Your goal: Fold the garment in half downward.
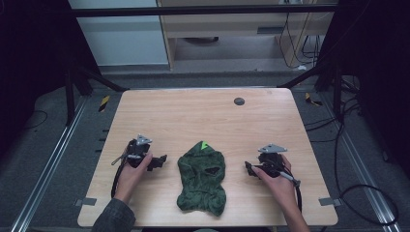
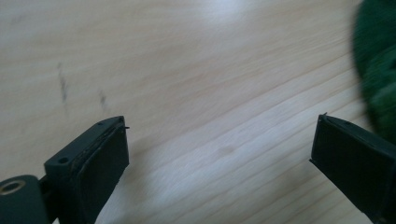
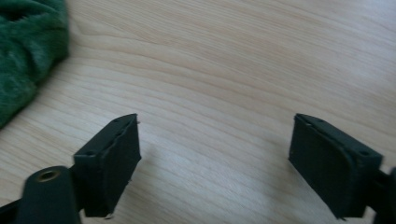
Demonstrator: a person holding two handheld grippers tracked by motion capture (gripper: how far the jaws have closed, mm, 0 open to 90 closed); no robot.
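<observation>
Both grippers, left (image 1: 159, 161) and right (image 1: 248, 168), rest wide open and empty beside the green fleece hood (image 1: 201, 178). It looks soft, light and floppy. Pinching an outer edge on each side should work best.

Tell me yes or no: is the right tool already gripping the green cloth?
No: in the right gripper view the right tool has bare wood between its open jaws, and the green cloth lies apart at the upper left.
</observation>
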